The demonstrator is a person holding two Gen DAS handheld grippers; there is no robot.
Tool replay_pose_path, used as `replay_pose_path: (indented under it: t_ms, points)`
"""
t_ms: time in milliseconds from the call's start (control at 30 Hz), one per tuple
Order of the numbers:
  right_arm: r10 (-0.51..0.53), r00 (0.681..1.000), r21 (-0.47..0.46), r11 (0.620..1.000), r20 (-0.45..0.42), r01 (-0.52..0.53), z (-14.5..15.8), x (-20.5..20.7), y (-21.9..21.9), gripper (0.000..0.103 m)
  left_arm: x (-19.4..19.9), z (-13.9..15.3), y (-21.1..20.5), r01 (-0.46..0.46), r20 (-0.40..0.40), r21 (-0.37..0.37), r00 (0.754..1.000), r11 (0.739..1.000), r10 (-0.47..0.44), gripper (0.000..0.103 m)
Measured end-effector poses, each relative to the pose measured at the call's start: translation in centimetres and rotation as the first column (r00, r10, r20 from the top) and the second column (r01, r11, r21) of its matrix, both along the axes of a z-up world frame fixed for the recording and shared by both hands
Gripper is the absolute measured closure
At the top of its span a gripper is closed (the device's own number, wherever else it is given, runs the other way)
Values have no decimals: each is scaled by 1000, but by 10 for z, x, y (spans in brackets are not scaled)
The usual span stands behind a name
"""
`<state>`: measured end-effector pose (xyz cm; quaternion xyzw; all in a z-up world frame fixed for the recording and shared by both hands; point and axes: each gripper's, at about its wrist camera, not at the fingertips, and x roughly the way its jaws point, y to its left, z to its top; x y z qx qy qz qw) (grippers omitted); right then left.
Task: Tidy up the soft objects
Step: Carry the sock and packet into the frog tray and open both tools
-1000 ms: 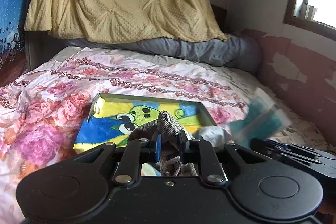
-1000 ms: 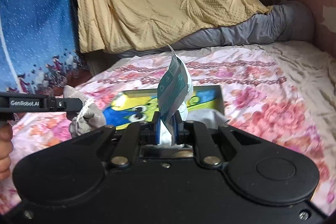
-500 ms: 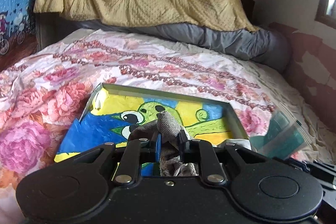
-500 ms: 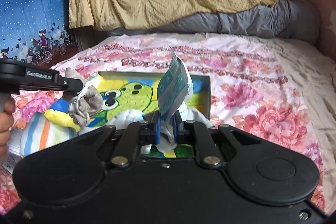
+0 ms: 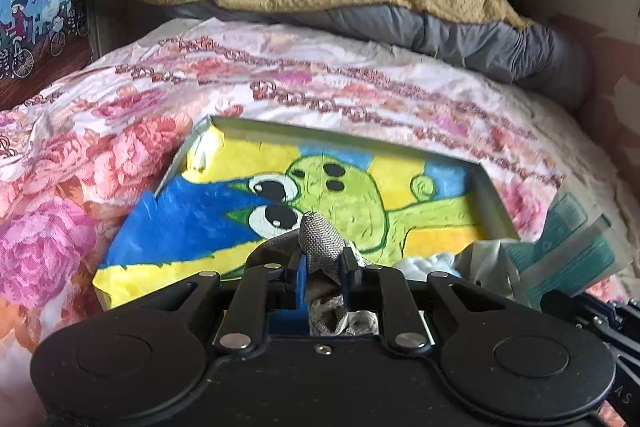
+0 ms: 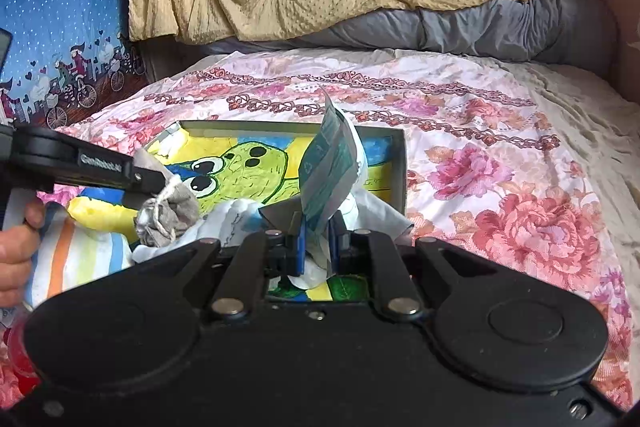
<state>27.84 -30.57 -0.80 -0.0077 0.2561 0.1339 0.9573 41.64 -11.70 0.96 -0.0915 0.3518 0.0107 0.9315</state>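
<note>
The left gripper (image 5: 323, 263) is clenched on a grey pouch (image 5: 320, 239) – mesh cloth bunched between its 2 blue pads, a tied string end hanging below in the right wrist view. The right gripper (image 6: 318, 247) is clenched on a teal packet (image 6: 330, 171), which stands upright above the pads.

Both hang over a shallow box (image 6: 400, 163) lying on the floral bedspread (image 6: 520, 187). The box is lined with a cartoon cloth (image 5: 360, 195) – a green frog on yellow and blue. In the left wrist view the pouch sits at 6 o'clock of the box and the packet at 4 o'clock, by the near right corner. White crumpled cloth (image 6: 236, 215) lies in the box between the 2 grippers. A hand (image 6: 16, 251) holds the left gripper's handle at 9 o'clock, beside a striped cloth (image 6: 76, 259).
</note>
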Motion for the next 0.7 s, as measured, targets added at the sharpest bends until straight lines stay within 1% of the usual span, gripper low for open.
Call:
replay_pose_path:
  t_ms: [167, 300, 333, 367, 400, 433, 467, 533, 667, 700]
  points:
    - [-3, 1000, -6, 1000, 17, 3, 2, 6, 1, 94, 3, -3, -3, -6, -18, 20, 1000, 1000, 6, 81]
    - [2, 1000, 42, 999, 24, -3, 6, 11, -1, 93, 5, -2, -2, -15, -31, 21, 999, 1000, 16, 79]
    - [8, 1000, 48, 999, 30, -9, 7, 13, 0, 89, 5, -2, -2, -16, -34, 21, 999, 1000, 17, 78]
    - [15, 999, 52, 999, 36, -17, 9, 14, 1, 80, 5, -2, -2, -16, -36, 23, 999, 1000, 17, 78]
    - [24, 999, 62, 998, 38, -27, 11, 16, 2, 73, 6, -2, -2, -16, -35, 26, 999, 1000, 17, 77]
    - [35, 999, 75, 997, 38, -37, 12, 16, 3, 57, 6, -2, -2, -14, -36, 34, 999, 999, 16, 76]
    - [46, 998, 90, 995, 39, -50, 13, 16, 5, 50, 5, -2, -2, -12, -36, 40, 999, 999, 13, 76]
    - [61, 997, 100, 993, 49, -65, 14, 15, 7, 49, 5, -1, -2, -13, -34, 44, 999, 999, 14, 75]
    - [54, 997, 104, 993, 51, -59, 16, 13, 2, 41, 2, 0, 2, -20, -30, 36, 999, 999, 21, 72]
    - [47, 998, 107, 993, 51, -52, 17, 13, -1, 41, 1, 0, 3, -25, -31, 32, 999, 999, 26, 71]
